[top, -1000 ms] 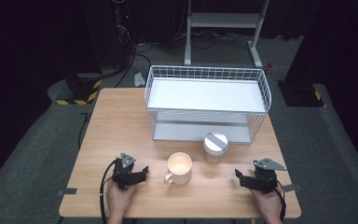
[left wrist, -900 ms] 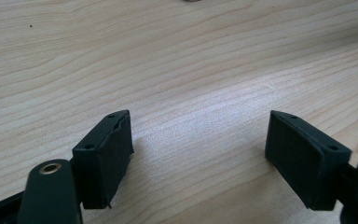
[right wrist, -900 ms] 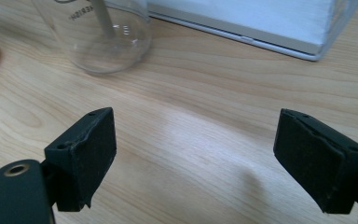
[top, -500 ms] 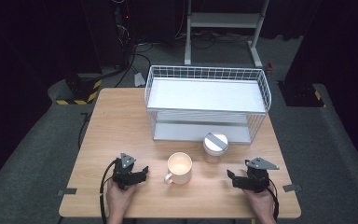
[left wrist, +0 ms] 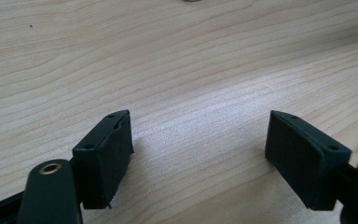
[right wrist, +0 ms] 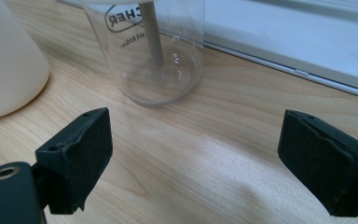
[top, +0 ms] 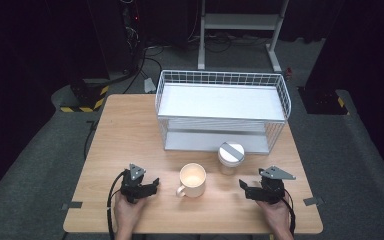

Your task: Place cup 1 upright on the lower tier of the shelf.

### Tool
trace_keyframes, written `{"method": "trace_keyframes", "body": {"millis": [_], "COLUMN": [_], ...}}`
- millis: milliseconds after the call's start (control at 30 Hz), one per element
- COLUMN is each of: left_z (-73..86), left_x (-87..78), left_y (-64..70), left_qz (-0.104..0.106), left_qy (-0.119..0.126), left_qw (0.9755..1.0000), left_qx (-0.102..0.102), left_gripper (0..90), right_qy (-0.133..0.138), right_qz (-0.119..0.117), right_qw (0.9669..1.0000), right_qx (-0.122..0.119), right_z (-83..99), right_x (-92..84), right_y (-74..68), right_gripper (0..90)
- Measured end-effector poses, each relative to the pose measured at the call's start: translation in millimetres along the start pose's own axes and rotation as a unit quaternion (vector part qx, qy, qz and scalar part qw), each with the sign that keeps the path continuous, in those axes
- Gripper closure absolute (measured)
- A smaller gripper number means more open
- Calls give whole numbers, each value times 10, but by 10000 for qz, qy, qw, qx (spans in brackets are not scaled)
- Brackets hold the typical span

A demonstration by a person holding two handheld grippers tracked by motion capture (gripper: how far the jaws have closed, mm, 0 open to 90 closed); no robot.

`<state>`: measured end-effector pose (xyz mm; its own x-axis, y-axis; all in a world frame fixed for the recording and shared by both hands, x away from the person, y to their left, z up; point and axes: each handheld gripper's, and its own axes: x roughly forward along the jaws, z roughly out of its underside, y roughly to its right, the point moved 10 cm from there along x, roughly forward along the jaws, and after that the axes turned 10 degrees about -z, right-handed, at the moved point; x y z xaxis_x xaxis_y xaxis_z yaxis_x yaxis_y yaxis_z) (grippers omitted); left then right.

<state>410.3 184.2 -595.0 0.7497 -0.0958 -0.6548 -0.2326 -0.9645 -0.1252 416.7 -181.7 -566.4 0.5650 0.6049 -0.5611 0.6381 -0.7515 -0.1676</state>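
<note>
1. The right gripper (top: 250,189) rests low on the table (top: 130,130) near its front edge; its jaws have just been opening and stand apart, nothing between them.
2. The clear jar (right wrist: 144,46) with a grey-striped lid stands just ahead of it, beside the cream mug (top: 192,180), in front of the white wire rack (top: 220,100).
3. The left gripper (top: 152,184) sits left of the mug, jaws apart over bare wood.

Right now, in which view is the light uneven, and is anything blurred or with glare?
High view: the table is lit, the room around it dark, and the mug glows inside. Left gripper view: a pale sheen on the wood between the open left claw. Right gripper view: small glints on the clear jar, and the mug's edge is soft.
</note>
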Motion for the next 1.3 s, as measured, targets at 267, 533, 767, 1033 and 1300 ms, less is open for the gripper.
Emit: {"method": "trace_keyframes", "body": {"millis": [267, 533, 767, 1033, 1300], "left_z": [0, 0, 0, 0, 0], "left_x": [0, 0, 0, 0, 0], "left_y": [-2, 0, -1, 0, 1], "left_qz": [-2, 1, -1, 0, 1], "left_qy": [1, 0, -1, 0, -1], "left_qw": [10000, 10000, 10000, 10000, 10000], "left_qx": [10, 1, 8, 0, 0], "left_gripper": [233, 233, 233, 233, 233], "right_qy": [75, 132, 117, 177, 171], "right_qz": [-53, -92, -122, -199, -206], "right_qw": [9999, 9999, 9998, 9996, 9995], "right_qx": [-46, -33, -76, -98, -149], "right_z": [-69, -129, -201, -284, -354], "right_x": [45, 84, 144, 237, 339], "right_y": [-31, -63, -98, -139, -154], "right_gripper": [99, 99, 99, 98, 98]}}
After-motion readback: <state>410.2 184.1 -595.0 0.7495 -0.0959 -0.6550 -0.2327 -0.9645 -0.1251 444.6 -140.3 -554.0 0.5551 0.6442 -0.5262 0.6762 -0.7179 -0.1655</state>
